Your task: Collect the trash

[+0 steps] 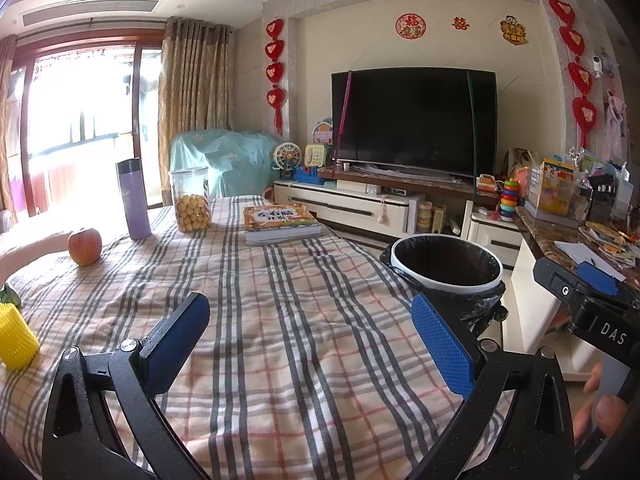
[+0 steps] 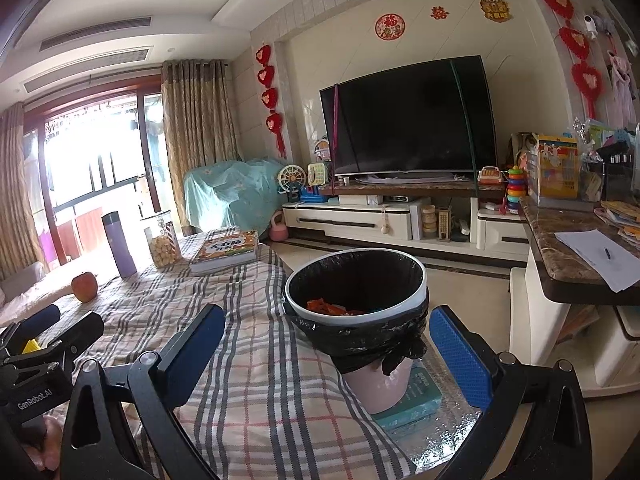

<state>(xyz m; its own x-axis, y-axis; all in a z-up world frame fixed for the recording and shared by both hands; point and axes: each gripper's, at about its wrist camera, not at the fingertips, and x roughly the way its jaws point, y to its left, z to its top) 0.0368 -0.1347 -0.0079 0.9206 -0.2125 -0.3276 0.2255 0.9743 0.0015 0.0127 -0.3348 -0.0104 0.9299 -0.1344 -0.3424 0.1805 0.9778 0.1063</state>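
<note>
Your left claw [image 1: 310, 346]: fingers spread wide, nothing between the blue pads, held over the plaid-covered surface [image 1: 280, 300].

Items on that surface, left to right in the left wrist view:
- yellow ribbed cylinder [image 1: 16, 340], at the near left edge, upright;
- apple [image 1: 85, 246], with a bare hand [image 1: 28, 250] just beside it;
- purple flask [image 1: 134, 200], upright;
- clear jar of yellow snacks [image 1: 191, 200], upright, near the flask;
- stack of books [image 1: 280, 224], lying flat, long side running across the far end.

Trash bin [image 1: 448, 266]: upright, mouth pointing up, black liner folded over a white rim, off the right edge of the surface. This view shows only a dark interior.

Your right claw [image 2: 326, 354]: also spread, holding nothing, the bin [image 2: 356, 304] standing between and beyond its pads.

Shown only in the right wrist view: orange scraps [image 2: 326, 306] lying inside the bin, its pink lower body, and the teal box [image 2: 416, 396] it stands on. The yellow cylinder is largely hidden there behind your left claw [image 2: 60, 320].

Your right claw shows at the right edge of the left wrist view [image 1: 592, 292].
</note>
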